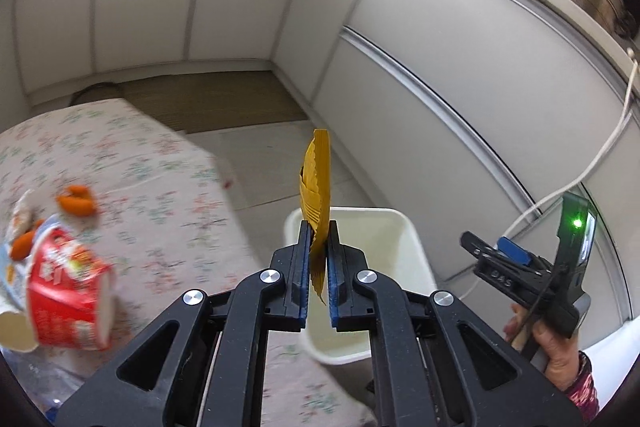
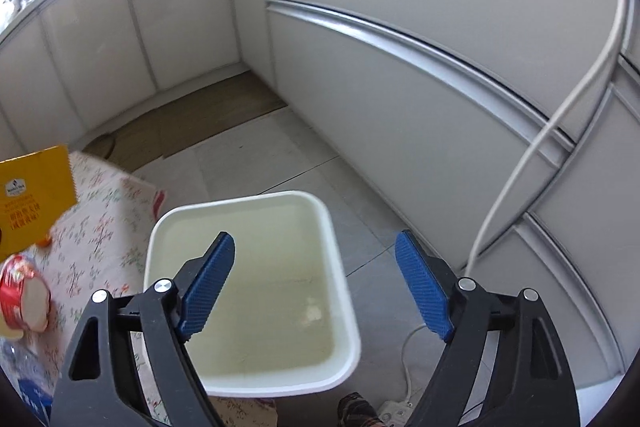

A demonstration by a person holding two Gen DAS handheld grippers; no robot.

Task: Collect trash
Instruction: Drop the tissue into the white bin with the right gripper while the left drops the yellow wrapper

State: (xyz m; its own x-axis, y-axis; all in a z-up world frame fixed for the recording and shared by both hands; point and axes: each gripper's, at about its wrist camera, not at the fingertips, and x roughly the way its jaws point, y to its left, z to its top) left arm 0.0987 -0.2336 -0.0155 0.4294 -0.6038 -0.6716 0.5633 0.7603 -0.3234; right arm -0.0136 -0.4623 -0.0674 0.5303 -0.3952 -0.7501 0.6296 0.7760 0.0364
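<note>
Two fisheye views give us different halves of the scene. From the left wrist we see the left hand-held gripper (image 1: 319, 259) clenched on a yellow ridged wrapper (image 1: 316, 187), which stands edge-on between the blue pads (image 1: 305, 267) just above the near rim of a white plastic bin (image 1: 412, 239). Only this view shows us the right hand-held gripper (image 1: 486, 247) from outside, held in a person's hand (image 1: 560, 351) to the right of the bin, a green light on its body. It also shows a red instant-noodle cup (image 1: 68, 291) lying on its side on the floral-clothed counter (image 1: 132, 163), with orange peel (image 1: 77, 200) beside it, all blurred.

From the right wrist we look straight down into the bin (image 2: 160, 239), seeing its pale inside, where we make out only a faint pale patch. The right hand-held gripper (image 2: 316, 283) hangs released over it, jaws wide, nothing between them. Here the wrapper (image 2: 32, 195) shows its printed face at the left edge, over the counter (image 2: 104, 203).

White cabinet doors (image 2: 400, 27) ring the tiled floor (image 2: 260, 163); a white cable (image 2: 560, 115) trails down them behind the bin.
</note>
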